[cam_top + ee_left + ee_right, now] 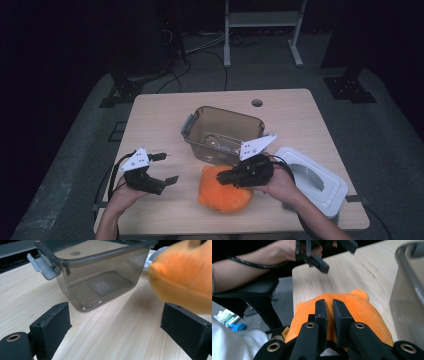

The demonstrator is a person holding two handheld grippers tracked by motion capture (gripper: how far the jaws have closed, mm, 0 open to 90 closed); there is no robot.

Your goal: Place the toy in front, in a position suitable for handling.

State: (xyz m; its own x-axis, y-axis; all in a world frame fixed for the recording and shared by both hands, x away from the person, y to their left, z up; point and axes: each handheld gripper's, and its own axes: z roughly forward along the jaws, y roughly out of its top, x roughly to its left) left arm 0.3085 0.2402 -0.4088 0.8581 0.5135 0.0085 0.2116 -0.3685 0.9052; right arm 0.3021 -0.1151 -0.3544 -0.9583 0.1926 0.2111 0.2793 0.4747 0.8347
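An orange plush toy [225, 192] is at the front middle of the table, and my right gripper [222, 177] is shut on a pinch of its top. In the right gripper view the two black jaws [329, 302] stand almost together with orange fabric [362, 310] caught between them. In the left gripper view the toy [185, 277] looks blurred and seems slightly off the wood. My left gripper [169, 168] rests open at the front left with nothing between its jaws [115, 315]. It points toward a clear brownish tub [100, 272].
The empty tub [200, 112], with grey latches, stands at the table's middle, just behind the toy. Its white lid [312, 180] lies at the front right beside my right hand. The light wooden table [155, 120] has a cable hole [257, 103] at the back.
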